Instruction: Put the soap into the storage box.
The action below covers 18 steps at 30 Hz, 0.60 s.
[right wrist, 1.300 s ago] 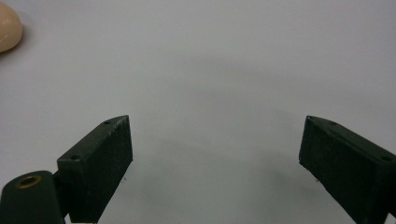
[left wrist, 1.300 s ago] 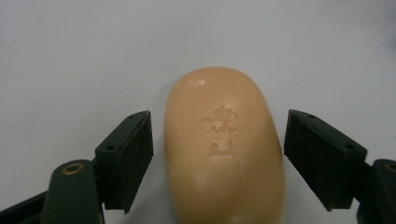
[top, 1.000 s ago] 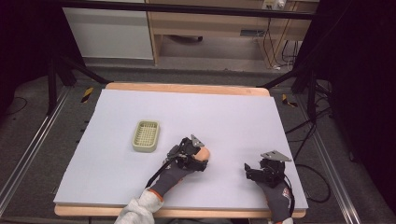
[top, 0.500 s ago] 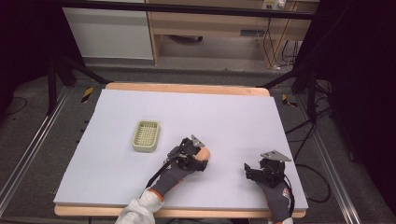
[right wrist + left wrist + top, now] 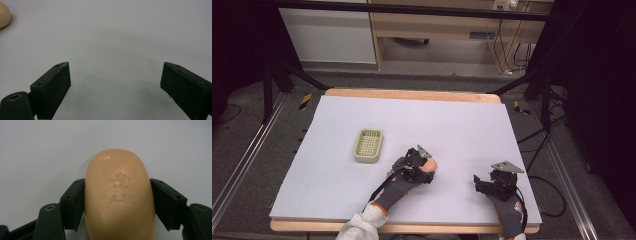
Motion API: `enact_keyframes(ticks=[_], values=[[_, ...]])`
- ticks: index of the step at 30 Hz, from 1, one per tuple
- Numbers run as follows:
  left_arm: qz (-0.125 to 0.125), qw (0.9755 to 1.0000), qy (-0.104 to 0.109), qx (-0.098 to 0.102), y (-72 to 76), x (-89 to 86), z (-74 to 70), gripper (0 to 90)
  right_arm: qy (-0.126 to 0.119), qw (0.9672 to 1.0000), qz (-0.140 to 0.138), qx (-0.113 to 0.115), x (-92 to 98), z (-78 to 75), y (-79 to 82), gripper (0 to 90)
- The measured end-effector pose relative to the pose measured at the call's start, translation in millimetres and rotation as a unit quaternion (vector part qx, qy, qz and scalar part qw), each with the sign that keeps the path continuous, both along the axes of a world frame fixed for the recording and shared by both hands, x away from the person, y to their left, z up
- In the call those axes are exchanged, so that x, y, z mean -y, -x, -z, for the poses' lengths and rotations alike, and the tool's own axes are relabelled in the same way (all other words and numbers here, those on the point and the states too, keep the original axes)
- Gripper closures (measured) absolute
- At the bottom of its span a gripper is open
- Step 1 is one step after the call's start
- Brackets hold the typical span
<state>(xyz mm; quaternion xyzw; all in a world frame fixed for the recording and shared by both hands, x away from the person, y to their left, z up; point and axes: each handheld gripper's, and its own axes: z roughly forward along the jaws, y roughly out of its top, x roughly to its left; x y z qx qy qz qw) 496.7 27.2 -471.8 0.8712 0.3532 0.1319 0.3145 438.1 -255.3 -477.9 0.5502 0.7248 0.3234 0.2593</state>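
A tan oval bar of soap [image 5: 119, 197] with a stamped mark lies on the white table, and both black pads [image 5: 75, 202] of my left gripper [image 5: 117, 202] press its sides. From above, the left gripper [image 5: 424, 167] sits near the table's middle front with the soap [image 5: 431, 165] at its tip. To its left stands a pale green slotted soap dish [image 5: 368, 145], empty. My right gripper [image 5: 479, 181] rests at the front right, its jaws wide apart over bare table [image 5: 115, 82]. The soap's edge [image 5: 4, 15] peeks in at that view's top left.
The white tabletop [image 5: 462, 125] has a wooden rim [image 5: 412, 93] along the far side. Dark floor, metal rails and cables surround the table; a wooden cabinet [image 5: 437, 30] stands beyond it.
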Motion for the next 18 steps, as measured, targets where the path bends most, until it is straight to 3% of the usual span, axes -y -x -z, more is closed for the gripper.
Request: enact_keyframes(ticks=[5, 10, 18], values=[[0.003, 1.0, 0.006, 0.002, 2.9, -2.6, -5.6, 31.3, -0.001, 1.0, 0.001, 0.0, 0.0, 0.0, 0.1, 9.7], [0.008, 0.9997, 0.018, 0.011, 8.2, -11.7, -19.9, 31.4, 0.001, 1.0, -0.001, 0.001, 0.6, 0.1, 0.0, 9.7], [0.009, 0.9996, 0.02, 0.021, 13.8, -25.0, -35.7, 31.4, 0.001, 1.0, 0.002, 0.0, 0.7, 0.2, -0.1, 9.7]])
